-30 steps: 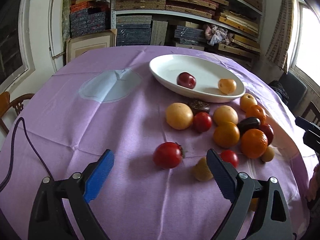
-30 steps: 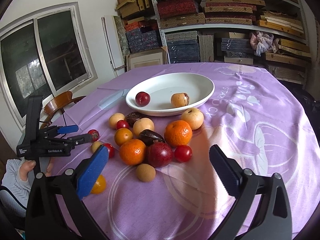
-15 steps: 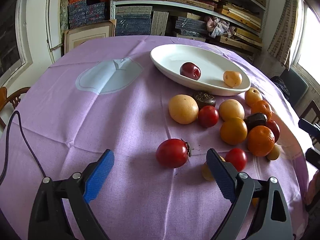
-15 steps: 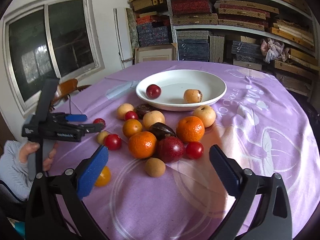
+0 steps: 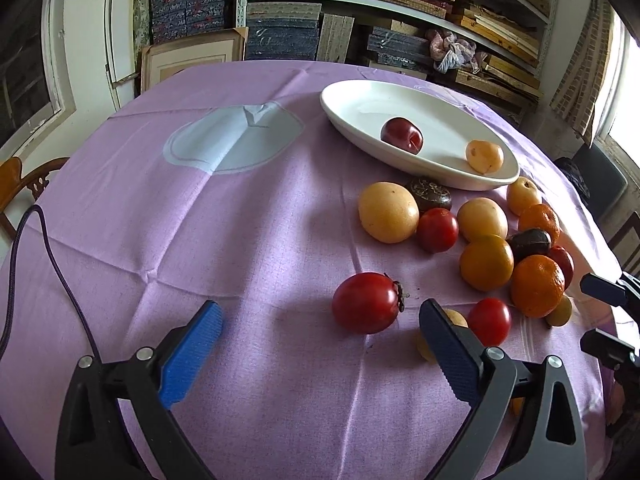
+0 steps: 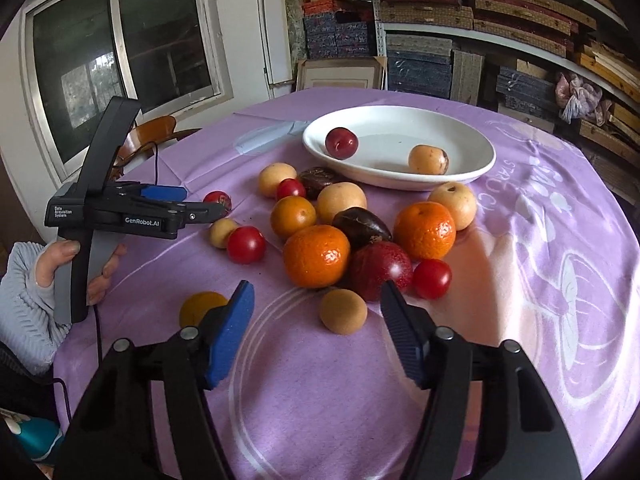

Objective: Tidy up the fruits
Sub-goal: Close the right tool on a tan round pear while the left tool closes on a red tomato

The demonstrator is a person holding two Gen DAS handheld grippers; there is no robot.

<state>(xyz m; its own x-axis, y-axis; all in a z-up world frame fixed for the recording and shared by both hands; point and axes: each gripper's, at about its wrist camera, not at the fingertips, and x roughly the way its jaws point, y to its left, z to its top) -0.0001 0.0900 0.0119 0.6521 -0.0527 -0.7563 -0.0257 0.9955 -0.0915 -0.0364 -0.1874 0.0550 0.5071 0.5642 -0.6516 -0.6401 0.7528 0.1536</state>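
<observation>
Two fruits already sit in the white oval dish [image 6: 472, 168]: a dark red plum [image 6: 341, 143] and a small tan fruit [image 6: 428, 159]. The rest of the fruits lie loose on the purple tablecloth [image 5: 200, 240] just in front of the dish.

Over the last second both of our tools have come forward and lower. In the left view the big red tomato [image 5: 367, 303] has grown and now lies just ahead of the left gripper [image 5: 320, 332], a little toward its right finger, not yet between the pads. In the right view the cluster has drawn closer, and the round tan fruit [image 6: 343, 311] lies just ahead of the right gripper [image 6: 316, 312], roughly centred in its gap. We judge each hand is lining up its next pick, with nearly all the sorting left to do.

Both tongs stand wide and hold nothing.

Several things are hard to read. A yellow fruit [image 5: 452, 316] is mostly hidden behind the left tool's right finger, and an orange-yellow fruit [image 6: 200, 308] is half covered by the right tool's blue pad [image 6: 232, 340]. From the right view the left tool's own fingers hide most of the tomato. The dark fruits [image 6: 362, 227] in the pile we cannot name with confidence, and the near table edge is cut off below both tools
</observation>
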